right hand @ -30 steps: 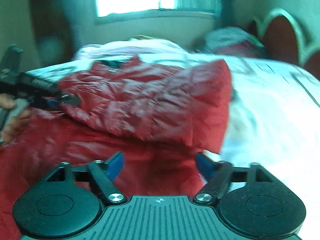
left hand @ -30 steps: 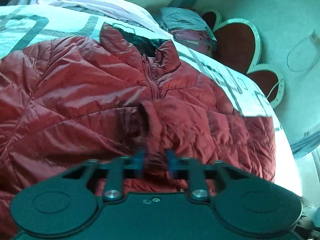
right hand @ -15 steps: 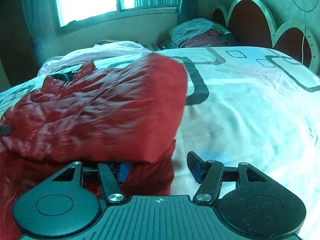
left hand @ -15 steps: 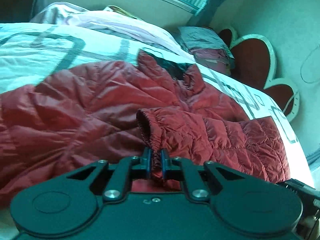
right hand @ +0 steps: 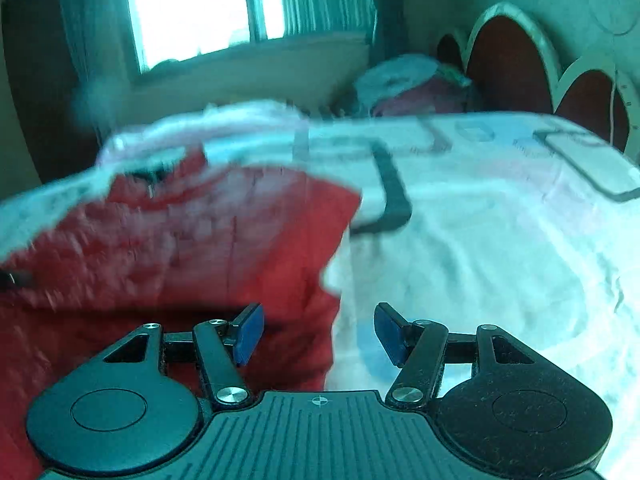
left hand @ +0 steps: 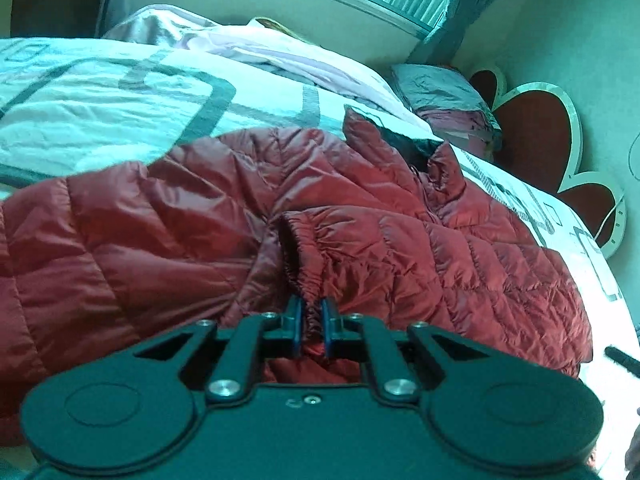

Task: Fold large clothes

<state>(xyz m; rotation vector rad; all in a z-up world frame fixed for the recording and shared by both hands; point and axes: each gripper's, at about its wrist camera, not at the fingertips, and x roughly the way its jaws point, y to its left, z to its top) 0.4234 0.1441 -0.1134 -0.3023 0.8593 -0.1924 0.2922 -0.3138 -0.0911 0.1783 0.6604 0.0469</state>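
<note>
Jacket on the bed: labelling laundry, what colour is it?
Dark red jacket, quilted; clearest in the left wrist view.

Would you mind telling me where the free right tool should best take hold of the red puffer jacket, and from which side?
Probably the jacket's side edge next to the bare bedspread. Come in low from the bedspread side: that border lies exposed, so the open right tool could straddle it. The left tool already pinches the elastic sleeve cuff.

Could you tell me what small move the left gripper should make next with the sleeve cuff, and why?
Probably carry the cuff a little further across the jacket, then release. The left gripper is shut on the cuff, and the sleeve already lies folded over the chest. The right gripper is open and holds nothing.
</note>
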